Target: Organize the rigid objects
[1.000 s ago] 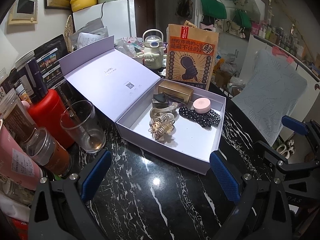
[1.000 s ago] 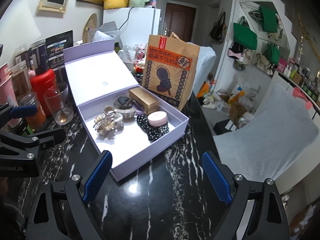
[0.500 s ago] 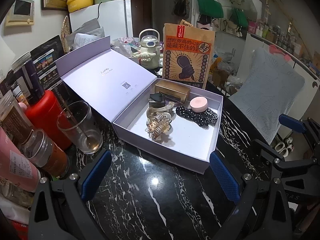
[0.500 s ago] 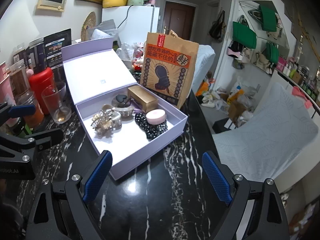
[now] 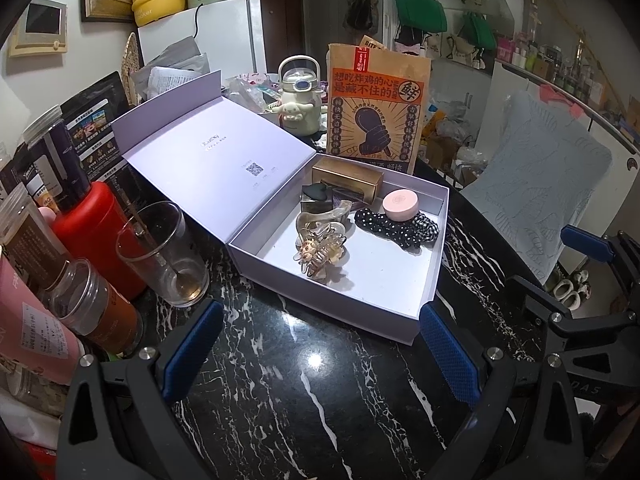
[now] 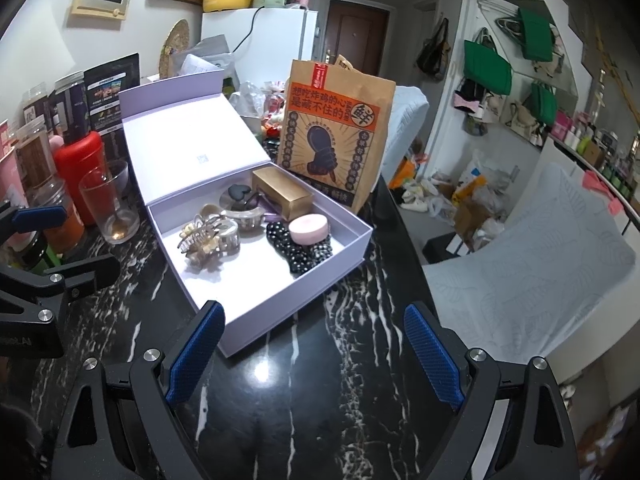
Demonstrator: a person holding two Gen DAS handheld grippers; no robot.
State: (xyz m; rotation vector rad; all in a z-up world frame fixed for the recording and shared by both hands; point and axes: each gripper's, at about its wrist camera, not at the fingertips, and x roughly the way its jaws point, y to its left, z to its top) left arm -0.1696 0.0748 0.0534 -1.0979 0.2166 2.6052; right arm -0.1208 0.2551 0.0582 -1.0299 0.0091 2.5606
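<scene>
Both jaws stand wide and empty: left gripper (image 5: pixel 318 354) and right gripper (image 6: pixel 316 354) hover before the open lilac cardboard box (image 5: pixel 344 314), whose contents look packed; closing its lid (image 5: pixel 208 160) seems next.

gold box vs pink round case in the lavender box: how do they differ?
The gold box is a long rectangular block with a metallic sheen; the pink round case is a low matte disc. The gold box lies at the back wall; the pink case rests on the polka-dot scrunchie. Both are inside the lavender box.
</scene>
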